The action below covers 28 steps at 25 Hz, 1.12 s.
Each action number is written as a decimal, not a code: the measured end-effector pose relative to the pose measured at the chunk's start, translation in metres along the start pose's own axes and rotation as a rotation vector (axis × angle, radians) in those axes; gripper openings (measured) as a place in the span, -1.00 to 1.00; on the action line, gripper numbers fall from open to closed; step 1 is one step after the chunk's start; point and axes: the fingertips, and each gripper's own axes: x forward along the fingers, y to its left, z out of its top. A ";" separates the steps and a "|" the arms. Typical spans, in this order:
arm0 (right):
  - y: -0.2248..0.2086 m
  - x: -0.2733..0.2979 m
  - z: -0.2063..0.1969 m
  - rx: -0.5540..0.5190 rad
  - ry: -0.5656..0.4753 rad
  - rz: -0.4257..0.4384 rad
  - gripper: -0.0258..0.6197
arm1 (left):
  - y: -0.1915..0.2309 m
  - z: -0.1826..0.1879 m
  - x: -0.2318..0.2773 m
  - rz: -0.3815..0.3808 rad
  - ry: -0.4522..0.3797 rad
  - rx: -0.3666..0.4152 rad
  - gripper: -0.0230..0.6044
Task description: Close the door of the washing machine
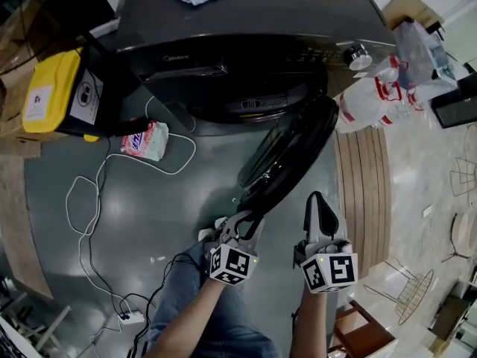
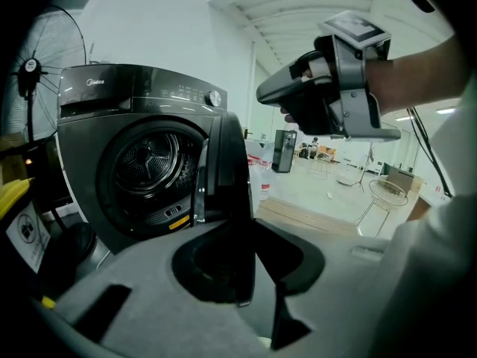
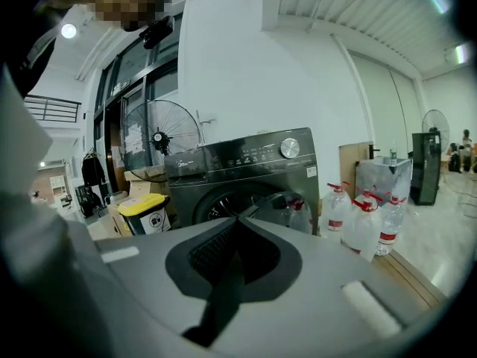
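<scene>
"Where's the door?"
"It stands open. Its free edge is pinched in your left claw, and the washing machine front lies ahead-left."
"And my right claw?"
"Its jaws are pressed together on nothing, just beside the door."

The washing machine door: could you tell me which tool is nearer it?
Left. The left tool grips the door at its edge; the right tool hangs beside it, apart.

Yellow bin: far left, on floor.
White cable: looped across grey floor.
Packet: touching cable.
Water bottles: right, near wooden decking.
Fan: behind bin.
</scene>
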 end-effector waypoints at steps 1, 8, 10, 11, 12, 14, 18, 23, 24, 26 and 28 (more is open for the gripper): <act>0.006 0.006 0.003 -0.003 0.004 0.011 -0.88 | 0.010 -0.001 -0.002 0.006 0.008 0.003 -0.69; 0.051 0.057 0.022 -0.031 0.028 0.110 -0.88 | 0.106 0.001 -0.017 0.044 0.031 0.022 -0.71; 0.065 0.076 0.025 -0.037 0.035 0.145 -0.88 | 0.138 0.005 -0.017 0.061 0.026 0.020 -0.71; 0.072 0.086 0.026 -0.040 0.038 0.162 -0.88 | 0.153 0.008 -0.016 0.069 0.024 0.021 -0.71; 0.078 0.095 0.027 -0.043 0.040 0.178 -0.88 | 0.169 0.011 -0.015 0.076 0.024 0.025 -0.70; 0.088 0.112 0.029 -0.047 0.045 0.204 -0.88 | 0.198 0.018 -0.011 0.089 0.024 0.038 -0.68; 0.104 0.134 0.025 -0.056 0.067 0.236 -0.88 | 0.250 0.031 -0.002 0.126 0.016 0.052 -0.64; 0.106 0.146 0.017 -0.056 0.100 0.239 -0.88 | 0.298 0.048 0.012 0.155 0.003 0.062 -0.61; 0.105 0.147 0.016 -0.055 0.104 0.237 -0.88 | 0.305 0.051 0.014 0.156 0.004 0.069 -0.61; 0.103 0.150 0.013 -0.050 0.110 0.233 -0.88 | 0.315 0.055 0.018 0.154 0.008 0.082 -0.60; 0.100 0.151 0.011 -0.044 0.116 0.228 -0.88 | 0.320 0.058 0.019 0.148 0.009 0.084 -0.59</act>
